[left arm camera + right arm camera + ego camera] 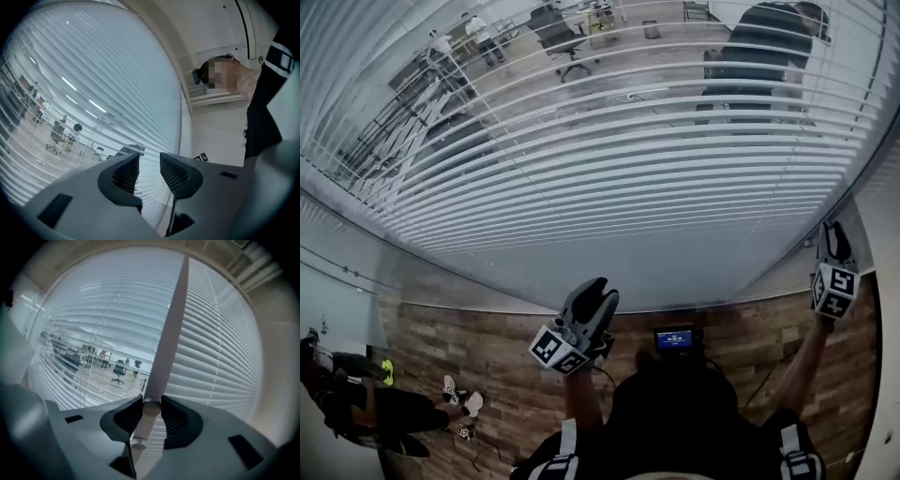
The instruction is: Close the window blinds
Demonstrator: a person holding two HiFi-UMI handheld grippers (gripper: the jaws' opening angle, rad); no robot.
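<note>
white slatted blinds (pixel 609 187), brown wood-plank floor (pixel 492 349).

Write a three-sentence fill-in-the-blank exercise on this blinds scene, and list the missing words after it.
1. The right gripper is shut on the thin white ____ that hangs in front of the blinds.
2. The left gripper has its jaws apart, with ____ between them.
3. The slats are tilted ____, so the office beyond shows through.
Missing words: wand; nothing; open.
</note>
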